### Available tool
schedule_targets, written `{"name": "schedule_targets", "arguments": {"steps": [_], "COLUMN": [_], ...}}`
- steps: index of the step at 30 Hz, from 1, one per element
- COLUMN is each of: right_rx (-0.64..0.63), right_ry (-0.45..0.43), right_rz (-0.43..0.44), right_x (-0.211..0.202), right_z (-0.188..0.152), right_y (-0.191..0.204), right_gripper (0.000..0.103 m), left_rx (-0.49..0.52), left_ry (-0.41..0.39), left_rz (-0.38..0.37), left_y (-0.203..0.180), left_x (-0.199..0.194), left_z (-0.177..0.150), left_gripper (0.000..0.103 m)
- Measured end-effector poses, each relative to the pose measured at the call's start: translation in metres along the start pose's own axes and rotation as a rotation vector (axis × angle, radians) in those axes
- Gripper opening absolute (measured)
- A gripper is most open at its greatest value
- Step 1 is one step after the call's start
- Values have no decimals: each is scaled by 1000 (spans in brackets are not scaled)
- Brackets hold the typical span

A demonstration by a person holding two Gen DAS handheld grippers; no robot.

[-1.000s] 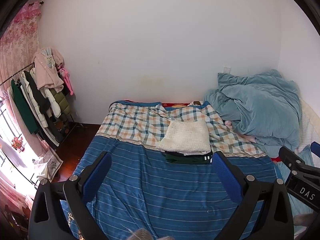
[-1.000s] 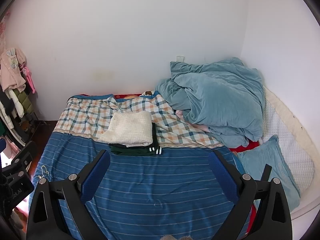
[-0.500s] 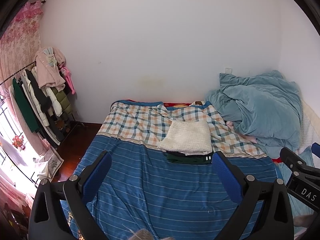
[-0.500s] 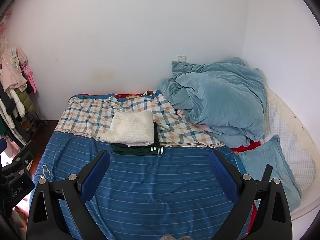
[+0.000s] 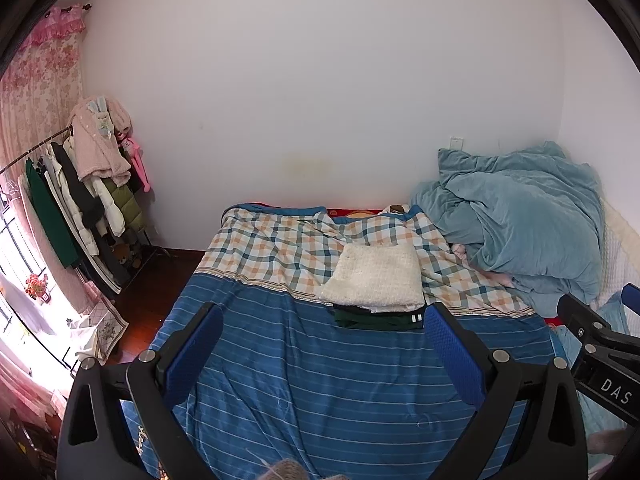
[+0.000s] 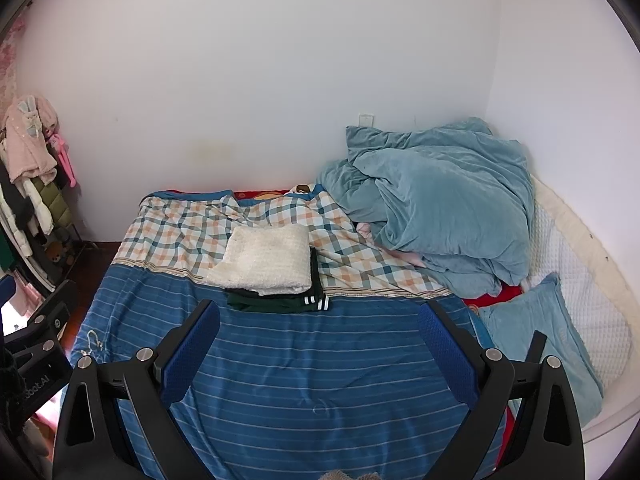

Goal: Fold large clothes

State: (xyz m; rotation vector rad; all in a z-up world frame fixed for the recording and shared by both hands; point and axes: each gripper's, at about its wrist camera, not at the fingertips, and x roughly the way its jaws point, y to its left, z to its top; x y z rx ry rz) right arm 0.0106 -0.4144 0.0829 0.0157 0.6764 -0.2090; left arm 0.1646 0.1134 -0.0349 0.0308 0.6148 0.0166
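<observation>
A folded cream knit garment [image 5: 376, 278] lies on top of a folded dark green garment with white stripes [image 5: 380, 319] in the middle of the bed; both also show in the right wrist view, cream [image 6: 264, 260] and green [image 6: 280, 302]. My left gripper [image 5: 320, 344] is open and empty, held above the blue striped bedspread [image 5: 320, 380], short of the stack. My right gripper [image 6: 318, 342] is open and empty, also above the bedspread [image 6: 320, 380]. A bit of grey furry cloth [image 5: 284, 470] shows at the bottom edge.
A crumpled teal duvet [image 6: 440, 200] is piled at the bed's far right, with a teal pillow [image 6: 536, 344] and white quilted mat [image 6: 580, 280] beside it. A clothes rack with hanging coats [image 5: 80, 200] stands left of the bed by the window.
Both views have shifted slightly; the stack and duvet sit a little further right and lower in frame. Both grippers stay open and empty.
</observation>
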Motion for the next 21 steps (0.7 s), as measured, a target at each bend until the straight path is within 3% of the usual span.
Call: {"name": "schedule_targets", "arguments": {"steps": [21], "right_rx": [4], "right_ry": [-2], "right_rz": [-5], "right_x": [-4], "right_z": [-6], "right_y": [-1], "right_gripper": [101], "left_rx": [5], "left_ry": [-9], "left_rz": [-3], "left_y": [0], "left_x": [-4], "left_z": [4], "left_gripper": [103]}}
